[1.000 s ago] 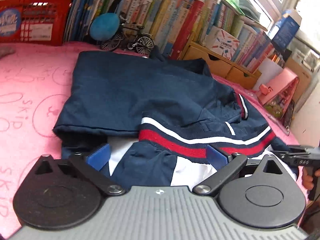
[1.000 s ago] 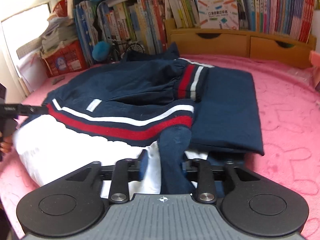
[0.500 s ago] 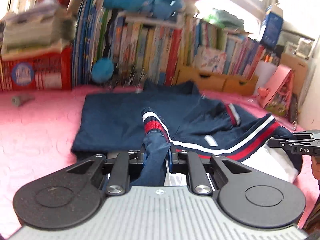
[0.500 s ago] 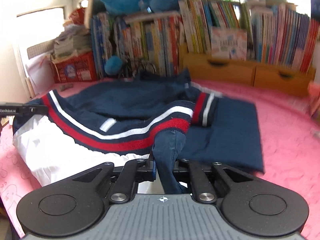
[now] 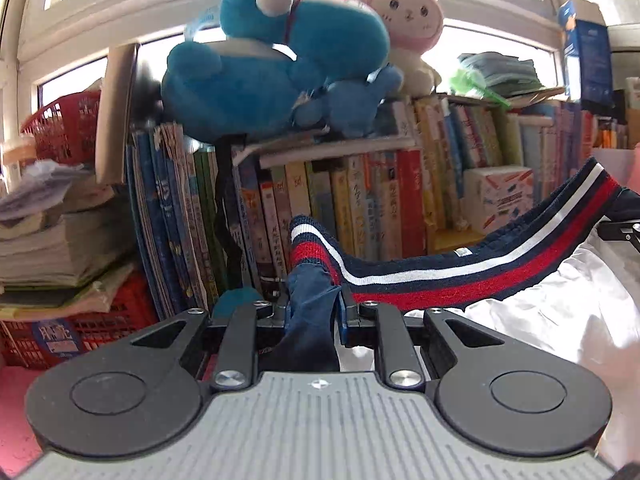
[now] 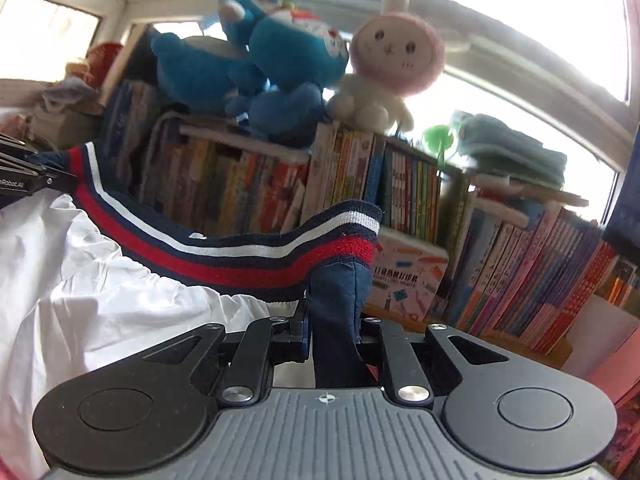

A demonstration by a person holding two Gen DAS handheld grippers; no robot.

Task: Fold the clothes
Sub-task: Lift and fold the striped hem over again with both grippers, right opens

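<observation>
Navy jacket [image 5: 460, 276], red-and-white ribbed hem, white lining [image 6: 100, 280] showing: a second ago flat on the pink bedcover [image 5: 12, 400], now raised and strung between both grippers. Left gripper [image 5: 314, 312], which stood wide a second ago, and right gripper [image 6: 334, 320] are each clamped on a hem corner. Judgement: the hem is lifted ready to be carried over for a fold. Backdrop: bookshelf [image 6: 420, 184], blue plush [image 5: 272, 60] and pink rabbit [image 6: 394, 56] on top, red crates [image 5: 60, 120], bright window [image 6: 520, 40].
</observation>
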